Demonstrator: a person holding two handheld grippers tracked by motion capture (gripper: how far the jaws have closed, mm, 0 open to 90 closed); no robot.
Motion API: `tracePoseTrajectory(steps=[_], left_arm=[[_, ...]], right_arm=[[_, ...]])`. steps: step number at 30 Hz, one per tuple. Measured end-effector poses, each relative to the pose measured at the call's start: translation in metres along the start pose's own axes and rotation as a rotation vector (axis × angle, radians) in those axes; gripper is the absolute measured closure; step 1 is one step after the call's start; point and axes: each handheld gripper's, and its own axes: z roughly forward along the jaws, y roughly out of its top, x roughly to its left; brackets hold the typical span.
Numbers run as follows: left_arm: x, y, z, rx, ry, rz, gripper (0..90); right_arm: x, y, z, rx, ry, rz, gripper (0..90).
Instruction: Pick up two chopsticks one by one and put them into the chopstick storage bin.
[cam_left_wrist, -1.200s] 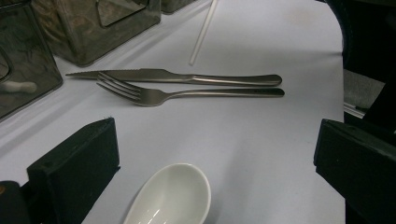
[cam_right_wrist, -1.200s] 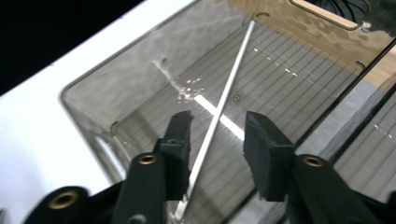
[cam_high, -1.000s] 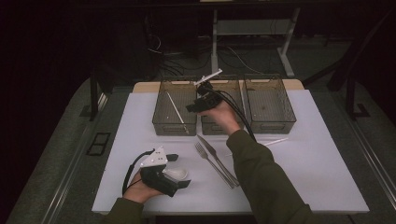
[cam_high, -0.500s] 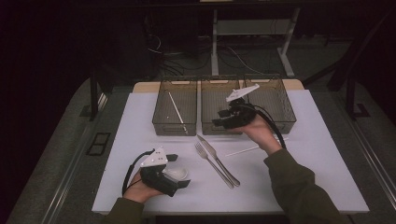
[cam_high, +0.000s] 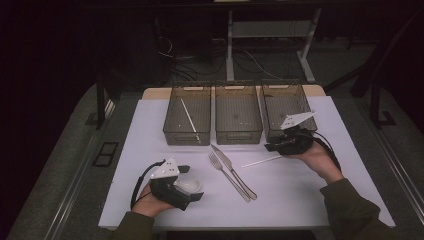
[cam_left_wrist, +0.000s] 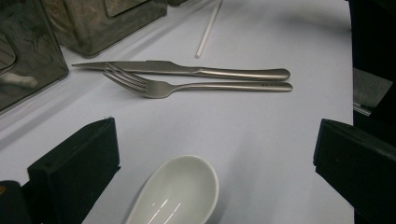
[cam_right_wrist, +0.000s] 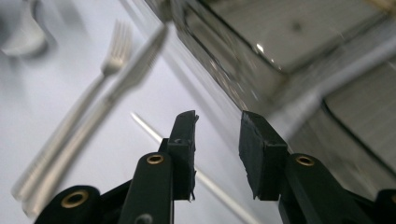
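The right tool (cam_high: 272, 146) hangs low over the white desk (cam_high: 350, 165), just in front of the right-hand smoked clear plastic bin (cam_high: 287, 102), its tip pointing left toward the near end of a thin white stick (cam_high: 261, 160) that lies flat on the desk. In the right gripper view its two black jaws stand a narrow gap apart with nothing between them, having just been closing; the white stick (cam_right_wrist: 154, 131) runs slantwise beneath the left jaw, and the bin's front wall (cam_right_wrist: 219, 60) rises close on the right. Whether the jaw tips touch the stick cannot be told.

The left tool (cam_high: 192, 192) rests near the desk's front left, jaws wide, with a white ceramic spoon (cam_high: 190, 186) between them; in the left gripper view the spoon's bowl (cam_left_wrist: 180, 191) lies on the desk with clear space on both sides, touching neither black pad.

Between the two tools a steel fork (cam_high: 227, 175) and a steel table knife (cam_high: 235, 171) lie side by side, slanting from the middle bin (cam_high: 238, 132) toward the front edge. The white stick lies just right of the knife, apart from it.

Three bins stand in a row along the far edge; the left bin (cam_high: 172, 125) holds another white stick (cam_high: 189, 119). Bare desk stretches in front of the right hand to the front edge and toward the right edge.
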Motion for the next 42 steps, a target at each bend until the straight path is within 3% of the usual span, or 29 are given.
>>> tracePoseTrajectory(steps=[8,17,27,34,42], left_arm=[[0.0,-0.001,0.001,0.005,-0.001,-0.003,0.0],[0.0,-0.001,0.001,0.012,-0.004,-0.002,0.0],[0.0,-0.001,0.002,0.013,-0.005,-0.001,0.0],[0.0,-0.001,0.002,0.013,-0.007,0.0,0.0],[-0.001,-0.001,0.002,0.014,-0.009,0.0,0.0]], right_arm=[[-0.029,-0.036,-0.007,0.055,-0.028,0.03,64.6],[-0.049,-0.056,-0.001,0.108,-0.021,0.025,60.9],[-0.05,-0.06,0.009,0.15,-0.009,-0.028,62.1],[-0.047,-0.06,0.007,0.159,-0.016,-0.048,66.7],[-0.04,-0.061,0.002,0.198,0.015,-0.077,71.0]])
